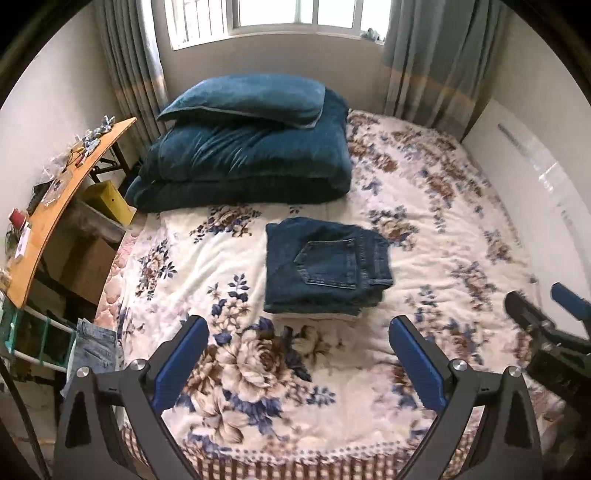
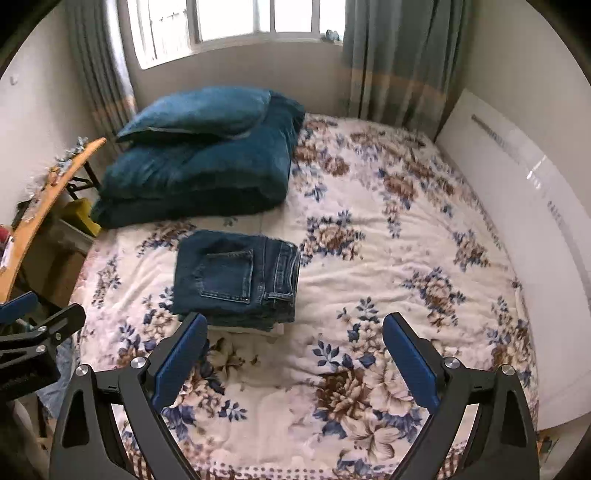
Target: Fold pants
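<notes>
Folded jeans point(image 1: 327, 266) lie on floral bedspread point(image 1: 443, 258) below window point(image 1: 277, 14); both fingers wide

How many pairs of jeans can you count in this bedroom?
2. One dark pair of jeans lies folded in the middle of the bed. A lighter pair of jeans hangs beside the bed's left edge, mostly hidden. Others may be out of sight.

Bright barred window point(image 1: 280, 14) on the far wall, grey-blue curtains point(image 1: 436, 55) either side, floral-blanketed bed point(image 2: 388, 258), folded teal duvet point(image 1: 251, 162) under a pillow point(image 1: 247, 98), cluttered wooden table point(image 1: 55, 206) left, white panel point(image 2: 535, 229) right
</notes>
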`<state>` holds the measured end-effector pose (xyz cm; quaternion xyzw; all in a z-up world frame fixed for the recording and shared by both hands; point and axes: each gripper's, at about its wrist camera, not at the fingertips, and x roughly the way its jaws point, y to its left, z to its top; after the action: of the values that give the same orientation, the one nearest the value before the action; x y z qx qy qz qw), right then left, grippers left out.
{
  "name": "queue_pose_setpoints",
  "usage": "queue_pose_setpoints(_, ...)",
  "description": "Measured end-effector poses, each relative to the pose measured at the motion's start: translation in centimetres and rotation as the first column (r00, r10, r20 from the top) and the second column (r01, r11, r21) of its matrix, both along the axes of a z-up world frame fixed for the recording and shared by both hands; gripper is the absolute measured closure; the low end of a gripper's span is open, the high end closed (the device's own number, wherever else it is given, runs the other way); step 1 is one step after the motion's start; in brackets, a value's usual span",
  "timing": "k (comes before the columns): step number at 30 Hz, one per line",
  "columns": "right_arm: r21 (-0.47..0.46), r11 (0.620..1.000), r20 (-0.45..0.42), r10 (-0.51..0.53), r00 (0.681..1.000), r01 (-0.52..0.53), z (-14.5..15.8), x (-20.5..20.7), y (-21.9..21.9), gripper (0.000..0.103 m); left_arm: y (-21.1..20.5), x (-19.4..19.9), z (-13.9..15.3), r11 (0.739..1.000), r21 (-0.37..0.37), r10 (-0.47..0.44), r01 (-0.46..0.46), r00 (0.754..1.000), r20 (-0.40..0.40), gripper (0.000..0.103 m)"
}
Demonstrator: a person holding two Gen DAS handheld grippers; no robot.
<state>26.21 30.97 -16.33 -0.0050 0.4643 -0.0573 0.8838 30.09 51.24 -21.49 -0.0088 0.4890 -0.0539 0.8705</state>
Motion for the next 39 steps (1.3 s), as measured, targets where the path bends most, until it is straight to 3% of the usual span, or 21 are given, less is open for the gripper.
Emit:
queue_pose_setpoints(5, 0.029, 1.0, 0.02, 0.011, 1.0, -0.012, 4.3, -4.6, 0.4, 0.005, -0.2, -3.8, 4.6, 1.0, 0.014, 0.012, -0.014, 0.997, 0.074, 0.003)
queue_pose_setpoints(10, 0.049, 0.999, 0.054, 0.009, 0.998, -0.012, 8.3, -8.3, 0.3, 0.005, -0.3, -6.6, 7.2, 0.998, 0.046, 0.039, -0.046, 0.991, 0.127, 0.003)
queue_pose_setpoints(21, 0.005, 1.0, 0.131, 0.018, 0.991, -0.019, 14.3, -13.4, 0.1, 0.002, -0.6, -9.9, 9.4, 0.997, 0.034, 0.064, -0.069, 0.99, 0.125, 0.003)
queue_pose_setpoints(29, -0.01, 0.999, 0.155, 0.031, 0.987, -0.03, 15.9, -14.8, 0.4, 0.001, -0.8, -10.9, 10.1, 0.997, 0.025, 0.063, -0.067, 0.989, 0.135, 0.003)
queue_pose_setpoints(39, 0.002, 1.0, 0.14, 0.028, 0.99, -0.028, 14.9, -14.9, 0.1, 0.001, -1.4, -10.3, 10.1, 0.998, 0.036, 0.044, -0.051, 0.984, 0.175, 0.003)
